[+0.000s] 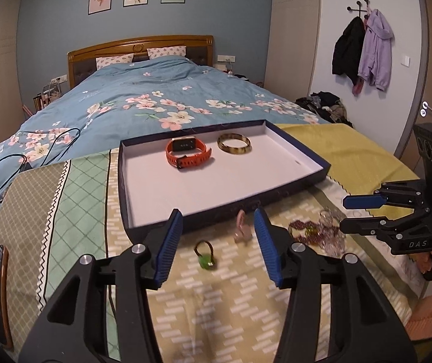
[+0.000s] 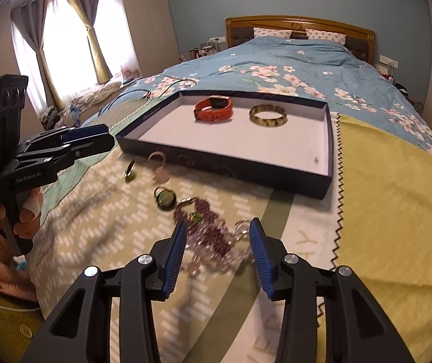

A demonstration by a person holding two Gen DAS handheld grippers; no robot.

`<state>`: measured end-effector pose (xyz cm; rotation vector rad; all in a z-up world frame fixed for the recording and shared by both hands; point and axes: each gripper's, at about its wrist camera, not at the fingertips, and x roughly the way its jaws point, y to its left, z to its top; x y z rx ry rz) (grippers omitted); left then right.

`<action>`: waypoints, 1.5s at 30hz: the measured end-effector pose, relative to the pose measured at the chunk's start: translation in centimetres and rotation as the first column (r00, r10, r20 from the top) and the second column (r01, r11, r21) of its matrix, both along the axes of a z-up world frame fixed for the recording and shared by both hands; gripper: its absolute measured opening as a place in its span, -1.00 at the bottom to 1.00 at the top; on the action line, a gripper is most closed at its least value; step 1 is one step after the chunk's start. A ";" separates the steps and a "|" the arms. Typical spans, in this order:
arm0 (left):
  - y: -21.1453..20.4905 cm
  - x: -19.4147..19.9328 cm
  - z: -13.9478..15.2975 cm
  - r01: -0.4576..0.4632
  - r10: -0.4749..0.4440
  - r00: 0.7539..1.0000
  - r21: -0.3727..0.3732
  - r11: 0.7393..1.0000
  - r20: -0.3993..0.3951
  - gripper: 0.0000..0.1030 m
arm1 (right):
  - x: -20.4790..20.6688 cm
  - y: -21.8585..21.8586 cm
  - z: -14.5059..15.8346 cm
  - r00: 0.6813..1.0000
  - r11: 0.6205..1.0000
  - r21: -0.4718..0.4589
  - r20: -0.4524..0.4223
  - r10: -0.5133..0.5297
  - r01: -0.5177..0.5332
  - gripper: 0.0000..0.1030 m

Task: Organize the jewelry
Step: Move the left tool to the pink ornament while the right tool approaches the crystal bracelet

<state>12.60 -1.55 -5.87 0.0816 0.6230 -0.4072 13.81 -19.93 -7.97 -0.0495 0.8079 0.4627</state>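
Both pairs of tongs are spread wide and holding nothing. The left tongs hover at lower centre of the left view, with a small green-stoned ring lying on the patterned bedspread between their tips and a pale pink ring-like piece just beyond, close to the near wall of the shallow dark-blue box lid with white inside. Already in that lid, in the upper middle of the frame, sit an orange-strapped watch and a tortoiseshell bangle, a little apart.

The right tongs hang over a tangled heap of purple and clear beaded strands at lower centre of the right view, with a round green pendant ring just above and left of it.

That heap looks like the trouble. It is blurred, so I can't tell how many strands there are, but a pinch on one could drag the rest along, or snag the green piece beside it. The cloth is soft, too: tongs pressing down for the little ring might catch fabric, or flick the ring away. The two tools are also fairly near each other and could knock together.
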 end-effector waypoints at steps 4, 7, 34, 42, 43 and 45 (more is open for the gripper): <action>-0.2 -0.5 -0.4 0.009 -0.009 1.000 0.001 1.000 -0.012 -0.04 | -0.1 0.3 -0.5 1.000 1.000 -0.012 -0.019 0.002 -0.003 -0.21; -0.2 -0.5 -0.6 0.012 -0.012 1.000 -0.003 1.000 -0.020 -0.03 | -0.1 0.5 -0.9 1.000 1.000 -0.030 -0.025 -0.002 0.002 -0.21; -0.4 -0.7 -1.4 0.027 -0.028 0.999 -0.013 1.000 -0.040 -0.02 | -0.6 -0.8 -0.1 1.000 1.000 0.022 -0.012 -0.023 0.023 -1.00; -0.4 -0.7 -1.6 0.032 -0.032 0.998 -0.012 0.999 -0.049 -0.02 | 0.1 -0.2 -0.9 0.999 0.999 -0.041 -0.025 -0.027 0.026 -0.42; -0.3 -0.6 -1.6 0.031 -0.032 0.998 -0.013 0.999 -0.052 -0.02 | 0.2 -0.1 -1.1 0.999 0.999 -0.039 -0.029 -0.026 0.025 -0.41; -0.2 -0.5 -1.6 0.029 -0.029 0.998 -0.014 0.999 -0.057 -0.02 | 0.3 0.2 -1.1 0.999 0.999 -0.039 -0.034 -0.008 0.007 -0.40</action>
